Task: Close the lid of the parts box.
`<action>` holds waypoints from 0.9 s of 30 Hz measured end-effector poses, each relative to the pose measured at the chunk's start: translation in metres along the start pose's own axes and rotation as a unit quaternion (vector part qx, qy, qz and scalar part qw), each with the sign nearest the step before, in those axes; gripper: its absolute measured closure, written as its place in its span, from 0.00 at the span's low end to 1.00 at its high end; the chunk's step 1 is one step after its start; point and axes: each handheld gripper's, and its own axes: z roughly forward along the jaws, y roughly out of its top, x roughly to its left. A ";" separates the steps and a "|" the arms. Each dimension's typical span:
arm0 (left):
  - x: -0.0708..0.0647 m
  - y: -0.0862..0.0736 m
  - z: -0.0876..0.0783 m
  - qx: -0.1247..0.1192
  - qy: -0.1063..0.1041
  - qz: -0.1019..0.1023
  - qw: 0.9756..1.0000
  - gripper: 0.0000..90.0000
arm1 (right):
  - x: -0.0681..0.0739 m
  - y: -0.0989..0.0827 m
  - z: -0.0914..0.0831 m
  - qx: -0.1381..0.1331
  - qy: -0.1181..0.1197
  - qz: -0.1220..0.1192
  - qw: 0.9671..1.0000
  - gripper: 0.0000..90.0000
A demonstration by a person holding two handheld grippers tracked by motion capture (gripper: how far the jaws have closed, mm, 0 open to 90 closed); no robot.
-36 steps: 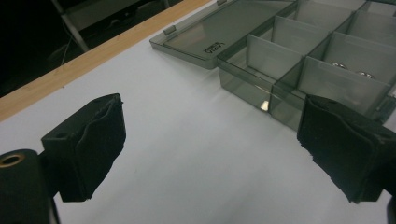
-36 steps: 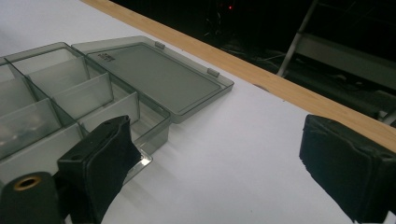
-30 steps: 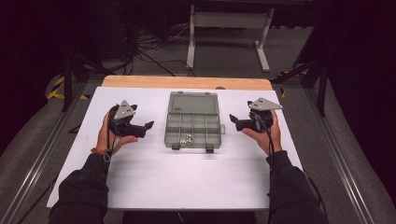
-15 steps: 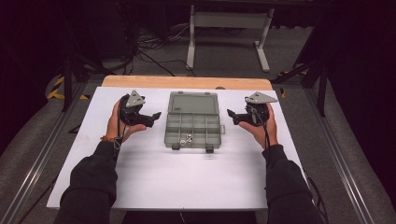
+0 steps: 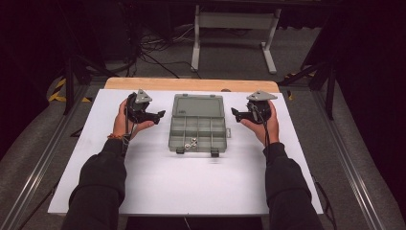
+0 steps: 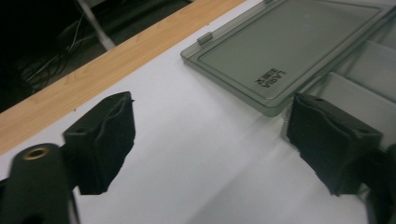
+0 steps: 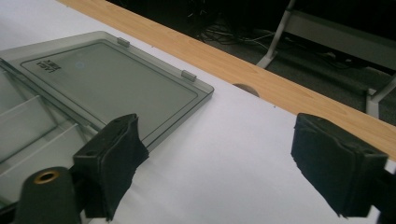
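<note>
The compartment organizer box [image 5: 197,134] lies open at the middle of the white table cover [image 5: 143,187], its clear lid [image 5: 198,105] folded back flat toward the wooden table edge [image 5: 191,84]. A few small metal parts [image 5: 190,142] sit in a near compartment beside the two front latches [image 5: 214,153].

The left gripper [image 5: 155,115] hovers just beside the box's left side, jaws spread wide with nothing between them. In the left gripper view, one jaw sits close to the lid's corner [image 6: 273,108]. The right gripper [image 5: 235,114] hovers near the right side, jaws likewise spread and empty. Neither touches the box.

Probable hazards from this position:

- Box shift. The box is light and rests loose on a smooth cover. A one-sided push from either gripper is likely to slide or rotate it rather than move the lid.
- Lid slip. The lid edge is thin and lies flat on the cover. Wide pads may fail to get under it and skate off.
- Spillage. A jolt to the tray can throw the metal parts into neighbouring compartments or onto the table.
- Pinched parts. Closing the lid with a part on a divider prevents the latches from seating.
</note>
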 end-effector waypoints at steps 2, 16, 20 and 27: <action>0.000 0.002 0.004 0.006 0.003 -0.006 1.000 0.31 | -0.001 0.001 0.004 0.008 0.001 0.001 1.000 0.27; -0.018 0.007 0.047 0.096 -0.017 0.037 0.995 0.89 | 0.010 -0.001 0.042 0.111 0.049 -0.037 0.992 0.99; -0.022 0.009 0.054 0.109 -0.020 0.047 0.993 0.96 | 0.011 -0.004 0.052 0.137 0.049 -0.048 0.988 1.00; -0.026 0.003 0.065 0.124 -0.027 0.046 0.991 0.96 | 0.015 -0.009 0.063 0.151 0.063 -0.056 0.985 1.00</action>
